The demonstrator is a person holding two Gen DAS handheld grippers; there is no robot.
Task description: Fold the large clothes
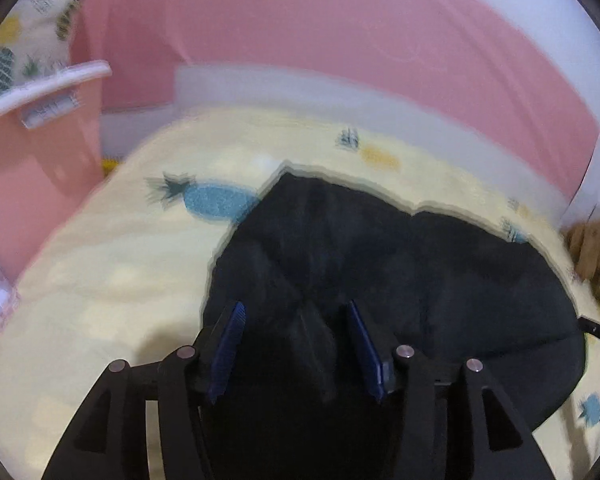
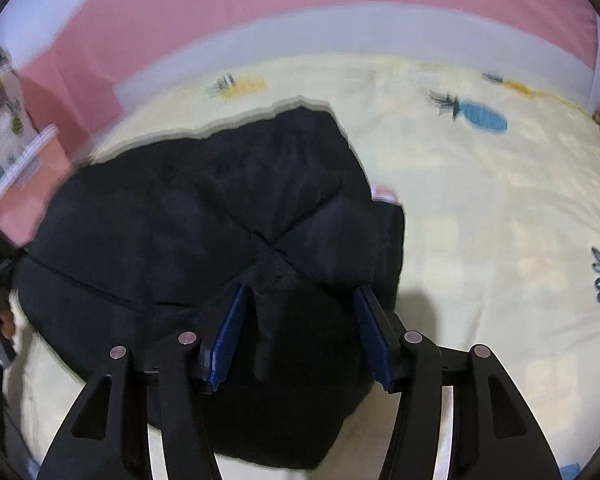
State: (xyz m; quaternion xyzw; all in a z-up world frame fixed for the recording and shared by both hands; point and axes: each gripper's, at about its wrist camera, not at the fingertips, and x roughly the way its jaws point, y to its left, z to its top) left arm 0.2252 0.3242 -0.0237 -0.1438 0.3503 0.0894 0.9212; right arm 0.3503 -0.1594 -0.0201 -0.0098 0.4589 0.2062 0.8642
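Left gripper (image 1: 296, 348): we see its jaws wide apart, a raised fold of the black padded jacket (image 1: 400, 280) between them, not pinched.
Right gripper (image 2: 300, 332): the same, open over a fold.
Jacket place: middle of the bed (image 2: 480, 208).
Handling: we judge it soft, puffy, springy, slippery; best to grip at a seam or edge.

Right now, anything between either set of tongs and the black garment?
Nothing visible. The left tongs and right tongs are both open, with the black padded garment bunched directly between their blue pads, on the yellow pineapple-print bedsheet.
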